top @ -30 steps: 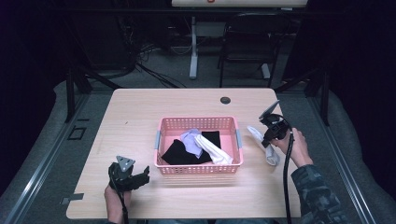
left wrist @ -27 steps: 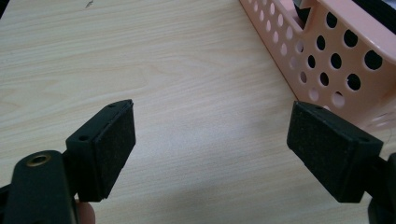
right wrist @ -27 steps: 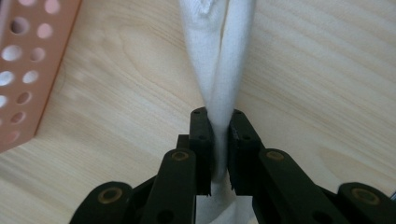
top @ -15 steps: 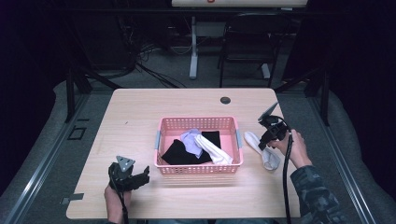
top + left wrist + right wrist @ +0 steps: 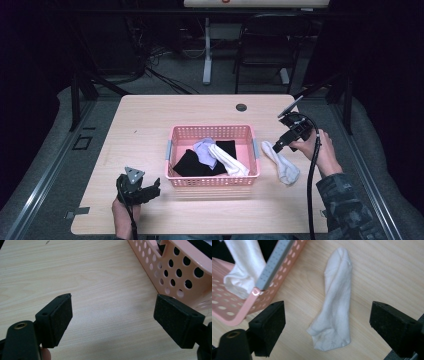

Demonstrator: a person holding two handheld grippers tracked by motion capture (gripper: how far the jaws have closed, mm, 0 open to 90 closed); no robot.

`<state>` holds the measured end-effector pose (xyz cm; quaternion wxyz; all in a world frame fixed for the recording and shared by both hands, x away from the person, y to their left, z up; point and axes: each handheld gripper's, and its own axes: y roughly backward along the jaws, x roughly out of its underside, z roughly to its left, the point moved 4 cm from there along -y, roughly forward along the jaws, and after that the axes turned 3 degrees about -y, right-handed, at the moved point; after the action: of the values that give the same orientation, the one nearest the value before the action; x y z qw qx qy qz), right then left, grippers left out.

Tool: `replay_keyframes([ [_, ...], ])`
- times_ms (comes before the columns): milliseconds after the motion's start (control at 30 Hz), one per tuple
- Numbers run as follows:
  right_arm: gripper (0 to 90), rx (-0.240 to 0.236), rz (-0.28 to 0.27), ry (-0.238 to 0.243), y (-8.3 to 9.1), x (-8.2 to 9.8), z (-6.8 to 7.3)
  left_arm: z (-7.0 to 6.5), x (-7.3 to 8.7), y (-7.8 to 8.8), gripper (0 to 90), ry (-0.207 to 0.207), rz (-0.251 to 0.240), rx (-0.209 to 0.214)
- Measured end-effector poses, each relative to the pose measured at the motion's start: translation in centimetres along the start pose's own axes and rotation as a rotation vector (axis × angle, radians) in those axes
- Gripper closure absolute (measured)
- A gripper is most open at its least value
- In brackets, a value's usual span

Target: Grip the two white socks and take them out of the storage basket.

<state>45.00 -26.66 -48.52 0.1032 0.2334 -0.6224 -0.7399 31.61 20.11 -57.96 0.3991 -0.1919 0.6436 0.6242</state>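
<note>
White sock (image 5: pixel 281 161) lies flat on the bench (image 5: pixel 150 120) at the pink basket's (image 5: pixel 212 131) three o'clock, out already; three socks remain inside. Left tongs (image 5: pixel 113 319) gape empty. Right tongs (image 5: pixel 337 330) have just been opening, nothing between them.

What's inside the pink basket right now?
Inside the pink basket: a black garment, a lavender sock, a white sock lying over them toward the front right, and another dark piece at the back. Anything beneath this pile is covered.
</note>
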Motion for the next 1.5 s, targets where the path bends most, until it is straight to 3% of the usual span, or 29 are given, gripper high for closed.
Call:
replay_keyframes([
  [300,0.0,-0.007,-0.005,0.050,1.9,-1.3,2.0,0.0,0.0,0.0,15.5,-0.001,0.001,0.001],
  [600,0.0,-0.026,-0.021,0.142,2.5,-3.9,5.9,0.0,0.0,0.0,15.5,-0.001,0.001,0.001],
  [867,0.0,-0.046,-0.034,0.199,1.3,-5.9,8.7,0.0,0.0,0.0,15.5,0.000,0.000,0.001],
  [1167,1.3,-0.078,-0.023,0.231,-1.0,-7.2,10.7,0.0,0.0,0.0,15.5,0.000,-0.002,0.002],
  [1500,16.0,-0.095,0.010,0.259,-3.3,-7.9,11.9,0.1,0.0,0.0,15.6,0.002,-0.002,0.002],
])
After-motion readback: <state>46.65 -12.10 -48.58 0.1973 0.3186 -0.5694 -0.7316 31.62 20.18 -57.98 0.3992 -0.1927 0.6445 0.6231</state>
